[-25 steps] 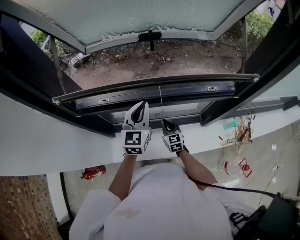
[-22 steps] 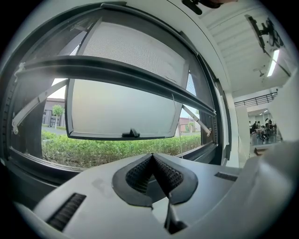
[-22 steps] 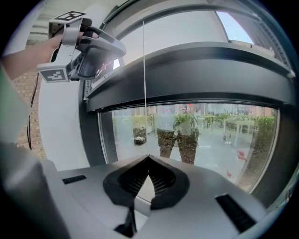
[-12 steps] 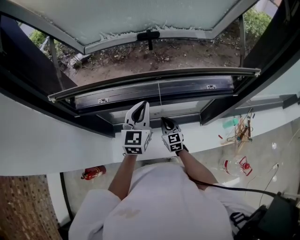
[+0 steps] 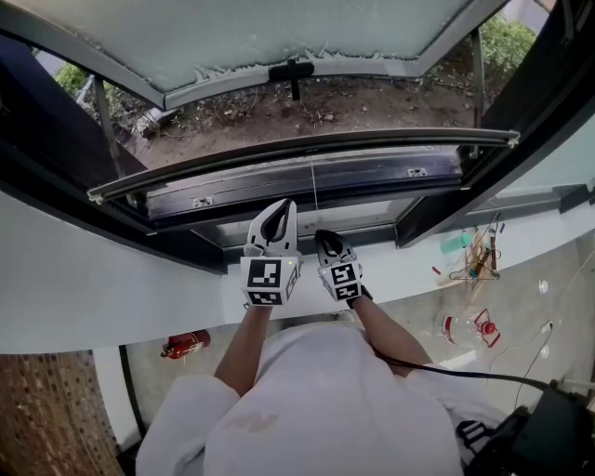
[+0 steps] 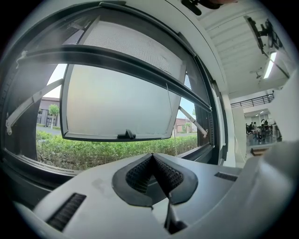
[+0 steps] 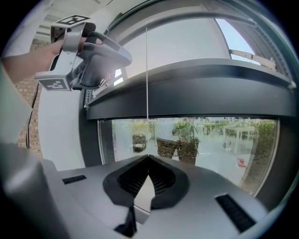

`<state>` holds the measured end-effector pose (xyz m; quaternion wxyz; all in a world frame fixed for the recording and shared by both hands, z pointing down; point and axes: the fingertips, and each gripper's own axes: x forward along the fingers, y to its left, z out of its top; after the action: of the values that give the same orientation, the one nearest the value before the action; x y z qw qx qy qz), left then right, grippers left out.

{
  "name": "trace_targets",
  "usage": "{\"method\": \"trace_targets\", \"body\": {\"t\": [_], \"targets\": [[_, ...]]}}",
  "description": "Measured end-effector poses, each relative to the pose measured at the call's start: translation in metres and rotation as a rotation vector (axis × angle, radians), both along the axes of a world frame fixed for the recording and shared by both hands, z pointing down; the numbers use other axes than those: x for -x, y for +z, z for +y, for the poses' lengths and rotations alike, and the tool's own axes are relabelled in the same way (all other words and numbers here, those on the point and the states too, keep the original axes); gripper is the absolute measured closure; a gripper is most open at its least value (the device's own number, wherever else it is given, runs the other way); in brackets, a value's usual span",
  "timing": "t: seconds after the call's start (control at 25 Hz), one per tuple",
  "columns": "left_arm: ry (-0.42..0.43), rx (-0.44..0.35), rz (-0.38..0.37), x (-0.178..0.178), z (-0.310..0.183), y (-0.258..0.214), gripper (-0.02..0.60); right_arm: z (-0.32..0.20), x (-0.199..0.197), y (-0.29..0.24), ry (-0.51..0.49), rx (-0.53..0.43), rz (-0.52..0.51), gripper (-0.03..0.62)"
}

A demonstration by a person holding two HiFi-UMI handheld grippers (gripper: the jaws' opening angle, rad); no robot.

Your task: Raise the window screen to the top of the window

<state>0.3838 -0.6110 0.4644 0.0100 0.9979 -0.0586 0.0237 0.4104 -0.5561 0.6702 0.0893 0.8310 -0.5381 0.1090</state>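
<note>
Head view looks steeply down on a window whose frosted pane (image 5: 279,28) is swung outward over bare ground, with a white sill (image 5: 112,279) running across below it. The screen (image 6: 135,43) shows best in the left gripper view: its grey mesh fills the upper part of the opening and ends at a dark bottom bar (image 5: 372,141). That bar lies across the frame only part of the way up. Below it the gap is open, and the pane and a green hedge (image 6: 117,156) are seen through it. A person in a white coat (image 5: 316,409) stands at the sill with both arms stretched forward, side by side. The left claw (image 5: 279,212) points level at the window, its jaws closed tip to tip with nothing between them. The right claw (image 5: 325,240), just beside it and tilted a little downward, is also closed. A thin cord (image 7: 146,70) hangs from the bar straight down into the meeting tips, so the claw appears to pinch it. A small dark handle (image 5: 296,72) sits at the middle of the pane's lower edge. A red fire extinguisher (image 5: 186,342) lies on the floor under the sill, to the left of the person.
</note>
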Motion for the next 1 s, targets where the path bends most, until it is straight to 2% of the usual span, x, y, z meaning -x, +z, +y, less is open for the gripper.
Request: {"method": "trace_targets", "body": {"t": [0.4, 0.68, 1.0], "targets": [[-0.006, 0.002, 0.01, 0.0, -0.005, -0.004, 0.578, -0.011, 0.002, -0.009, -0.024, -0.01, 0.021, 0.592], [-0.02, 0.0, 0.007, 0.002, -0.011, -0.005, 0.578, -0.004, -0.013, -0.015, 0.027, -0.034, 0.011, 0.592], [-0.019, -0.005, 0.004, 0.001, -0.011, -0.005, 0.578, -0.01, -0.008, -0.02, 0.003, -0.035, 0.032, 0.592]]}}
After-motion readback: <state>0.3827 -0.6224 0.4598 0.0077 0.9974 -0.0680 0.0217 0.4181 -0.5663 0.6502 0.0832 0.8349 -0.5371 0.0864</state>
